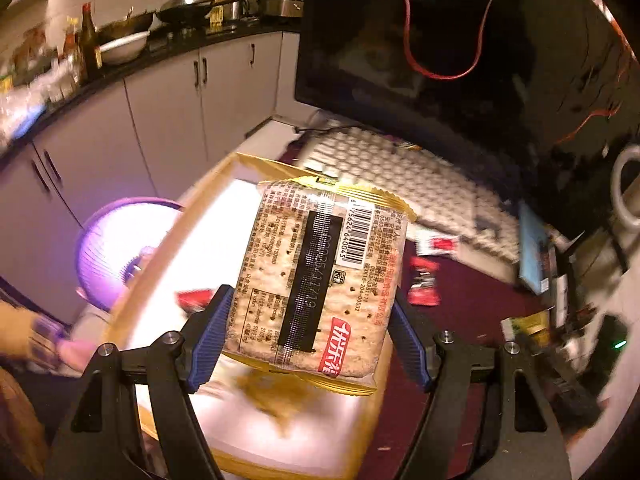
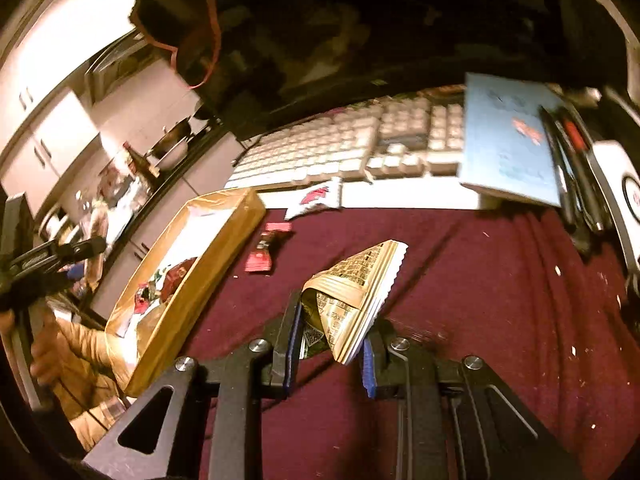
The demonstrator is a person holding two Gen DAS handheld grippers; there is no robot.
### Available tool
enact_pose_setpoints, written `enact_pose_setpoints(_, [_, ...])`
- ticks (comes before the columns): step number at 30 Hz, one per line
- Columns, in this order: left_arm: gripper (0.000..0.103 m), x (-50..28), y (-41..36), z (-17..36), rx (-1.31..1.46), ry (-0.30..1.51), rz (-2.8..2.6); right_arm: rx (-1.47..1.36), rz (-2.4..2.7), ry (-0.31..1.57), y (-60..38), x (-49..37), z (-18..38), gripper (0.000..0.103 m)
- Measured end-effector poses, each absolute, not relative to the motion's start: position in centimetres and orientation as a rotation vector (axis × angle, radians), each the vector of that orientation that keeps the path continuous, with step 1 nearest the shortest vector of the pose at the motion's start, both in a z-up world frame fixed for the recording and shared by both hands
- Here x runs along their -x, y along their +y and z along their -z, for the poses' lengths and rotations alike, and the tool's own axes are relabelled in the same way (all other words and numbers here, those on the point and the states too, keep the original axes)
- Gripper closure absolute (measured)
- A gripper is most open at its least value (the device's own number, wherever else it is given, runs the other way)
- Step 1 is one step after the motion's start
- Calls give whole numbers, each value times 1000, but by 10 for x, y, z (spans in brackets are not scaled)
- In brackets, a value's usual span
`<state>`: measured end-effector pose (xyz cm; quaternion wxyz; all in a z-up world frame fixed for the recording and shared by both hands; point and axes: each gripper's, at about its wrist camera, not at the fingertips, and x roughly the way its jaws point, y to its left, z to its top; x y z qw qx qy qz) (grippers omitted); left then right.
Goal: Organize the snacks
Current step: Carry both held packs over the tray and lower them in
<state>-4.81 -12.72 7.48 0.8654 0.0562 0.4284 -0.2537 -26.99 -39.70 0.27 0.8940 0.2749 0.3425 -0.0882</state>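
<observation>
Cracker pack (image 1: pixel 316 276) points away lengthwise.

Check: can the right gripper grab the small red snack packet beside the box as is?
Probably not: the right gripper is shut on a folded gold packet. The red snack packet itself lies unobstructed on the maroon cloth.

Two grippers are showing, the left gripper (image 1: pixel 310 320) and the right gripper (image 2: pixel 330 350), each holding one snack: one cracker pack (image 1: pixel 316 276) in the left, one folded gold packet (image 2: pixel 352 300) in the right. One tray (image 2: pixel 224 248) is sitting at the left with a few red wrappers (image 2: pixel 176 276) inside, too jumbled to count. Two loose snacks are lying on the one maroon cloth (image 2: pixel 480 300), a red bar (image 2: pixel 266 250) and a white sachet (image 2: pixel 316 198), with one keyboard (image 2: pixel 340 148) and one blue booklet (image 2: pixel 508 136) lying far.
</observation>
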Motion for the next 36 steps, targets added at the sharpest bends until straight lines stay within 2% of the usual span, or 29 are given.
enact_pose_setpoints(13, [29,-33,-110,-15,-12,977,602,-390,-5,744,-280,155,-51,79])
enact_pose_setpoints(19, [30,-48,-113,4,-72,1024,612,-455,37,781,-266,89,-35,79])
enact_pose_setpoints(25, [32,-44,-112,-1,-78,995,659,-504,109,800,-284,48,-15,78])
enact_pose_setpoints(36, [34,-47,-105,-1,-46,994,624,-437,87,874,-273,29,12,78])
